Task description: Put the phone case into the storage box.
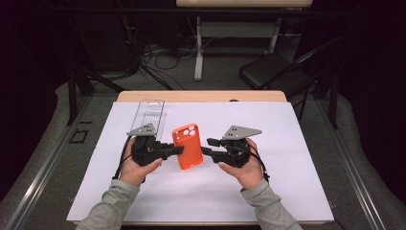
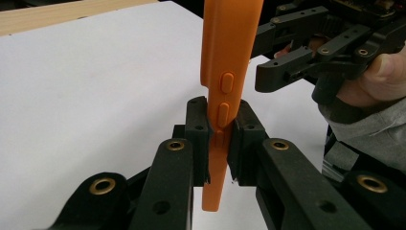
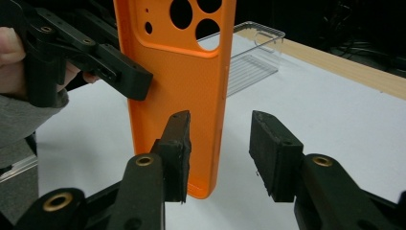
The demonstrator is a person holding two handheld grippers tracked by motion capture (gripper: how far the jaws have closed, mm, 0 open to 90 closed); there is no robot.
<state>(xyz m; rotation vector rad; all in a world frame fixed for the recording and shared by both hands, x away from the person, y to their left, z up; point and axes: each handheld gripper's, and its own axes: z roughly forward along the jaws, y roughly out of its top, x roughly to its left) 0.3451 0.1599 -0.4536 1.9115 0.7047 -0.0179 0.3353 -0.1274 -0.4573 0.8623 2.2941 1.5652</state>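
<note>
White paper covers the wooden table, dark room behind with a chair. Orange phone case held up over the middle, long axis running away from the person, camera holes at the far end. Left gripper clamps its side edge. Right gripper sits slack, jaws apart beside the other edge. Clear case lies at the back left.

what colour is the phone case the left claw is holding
Orange, all over. The phone case shows best in the right gripper view, with its camera cutouts facing the lens.
</note>
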